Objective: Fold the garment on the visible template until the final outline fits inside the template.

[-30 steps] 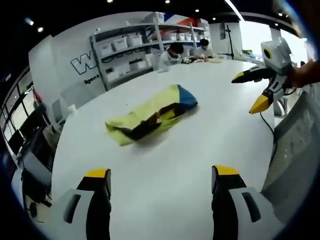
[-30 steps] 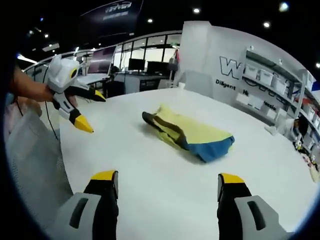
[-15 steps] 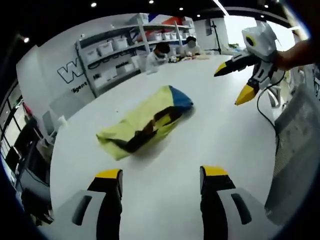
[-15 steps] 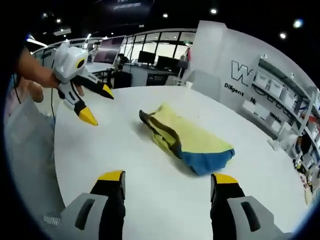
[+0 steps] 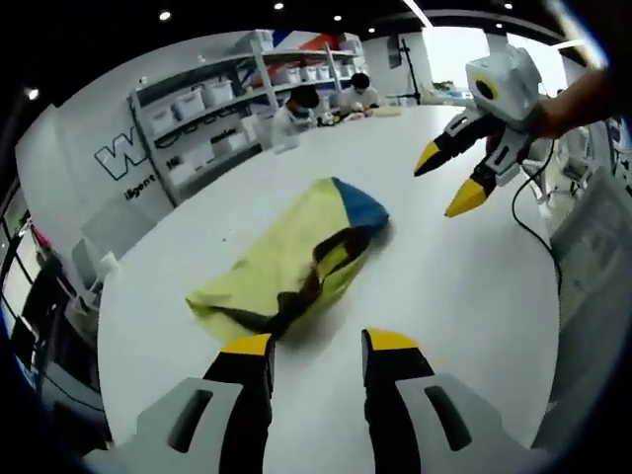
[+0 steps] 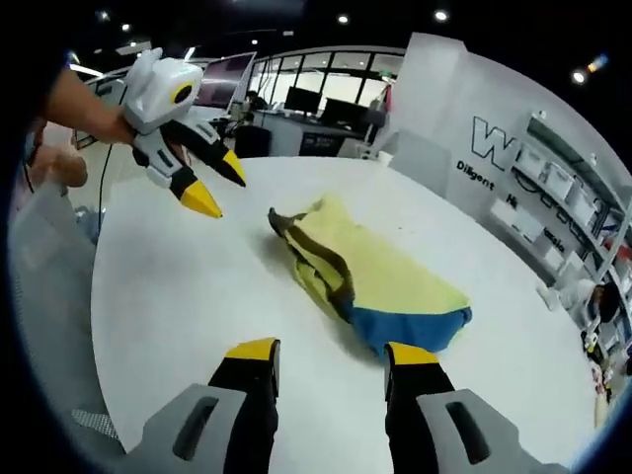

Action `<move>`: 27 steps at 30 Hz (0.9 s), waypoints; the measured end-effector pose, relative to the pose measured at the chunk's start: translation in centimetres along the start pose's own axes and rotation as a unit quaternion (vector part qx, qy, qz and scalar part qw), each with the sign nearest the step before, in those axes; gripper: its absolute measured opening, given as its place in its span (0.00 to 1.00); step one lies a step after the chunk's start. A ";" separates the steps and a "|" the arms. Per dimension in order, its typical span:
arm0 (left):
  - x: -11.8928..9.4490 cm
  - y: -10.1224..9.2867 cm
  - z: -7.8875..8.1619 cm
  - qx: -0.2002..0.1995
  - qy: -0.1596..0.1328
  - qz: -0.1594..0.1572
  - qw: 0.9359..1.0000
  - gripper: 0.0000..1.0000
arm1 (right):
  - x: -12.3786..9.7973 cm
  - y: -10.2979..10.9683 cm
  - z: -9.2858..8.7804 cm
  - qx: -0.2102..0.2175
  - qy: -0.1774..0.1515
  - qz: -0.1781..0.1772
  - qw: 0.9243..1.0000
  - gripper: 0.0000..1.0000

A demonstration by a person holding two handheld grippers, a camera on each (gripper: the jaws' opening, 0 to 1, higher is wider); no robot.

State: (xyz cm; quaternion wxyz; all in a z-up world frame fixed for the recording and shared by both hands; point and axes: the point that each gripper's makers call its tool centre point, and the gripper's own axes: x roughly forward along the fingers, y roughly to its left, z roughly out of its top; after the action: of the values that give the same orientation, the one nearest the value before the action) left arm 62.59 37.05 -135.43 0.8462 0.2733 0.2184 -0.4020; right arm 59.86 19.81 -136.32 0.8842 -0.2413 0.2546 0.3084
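In the left gripper view, the left gripper (image 5: 318, 348) hovers over the white table (image 5: 464, 286) with its yellow-tipped jaws a narrow gap apart and holding nothing, just short of the near dark-trimmed end of the garment (image 5: 296, 257), a crumpled yellow bundle with a blue far end lying mid-table; the right gripper (image 5: 452, 180) hangs above the table at upper right, jaws apart, in a hand.

In the right gripper view, the right gripper (image 6: 331, 357) has its jaws slightly apart and empty just before the garment's (image 6: 370, 276) blue end, while the left gripper (image 6: 214, 185) hangs at upper left, jaws spread, near the garment's dark-edged end. Shelves (image 5: 232, 94) with white bins line the far wall.
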 end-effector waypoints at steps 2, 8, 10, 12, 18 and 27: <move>0.3 -0.1 0.2 0.024 -0.001 -0.006 1.000 0.28 | 0.6 -0.3 0.1 -0.003 0.003 0.003 1.000 0.35; 1.8 0.3 0.5 0.061 0.006 -0.013 0.998 0.23 | 2.3 -0.9 0.4 -0.007 0.010 0.011 1.000 0.31; 2.3 0.5 0.7 0.066 0.009 -0.014 0.998 0.23 | 2.7 -1.0 0.5 -0.007 0.011 0.014 1.000 0.29; 2.7 0.6 0.9 0.070 0.009 -0.015 0.997 0.23 | 3.4 -1.2 0.6 -0.008 0.012 0.017 1.000 0.27; 3.8 0.8 0.6 0.109 0.019 -0.022 0.994 0.26 | 4.8 -1.3 0.0 -0.012 0.018 0.024 0.999 0.25; 5.4 1.0 -0.8 0.108 0.045 -0.033 0.993 0.23 | 7.0 -1.8 -1.2 -0.016 0.040 0.028 0.999 0.19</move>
State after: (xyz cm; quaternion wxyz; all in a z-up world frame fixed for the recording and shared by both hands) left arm 66.40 35.01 -138.92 0.7872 0.3737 0.2207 -0.4381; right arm 65.45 20.75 -140.94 0.8604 -0.2603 0.2915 0.3270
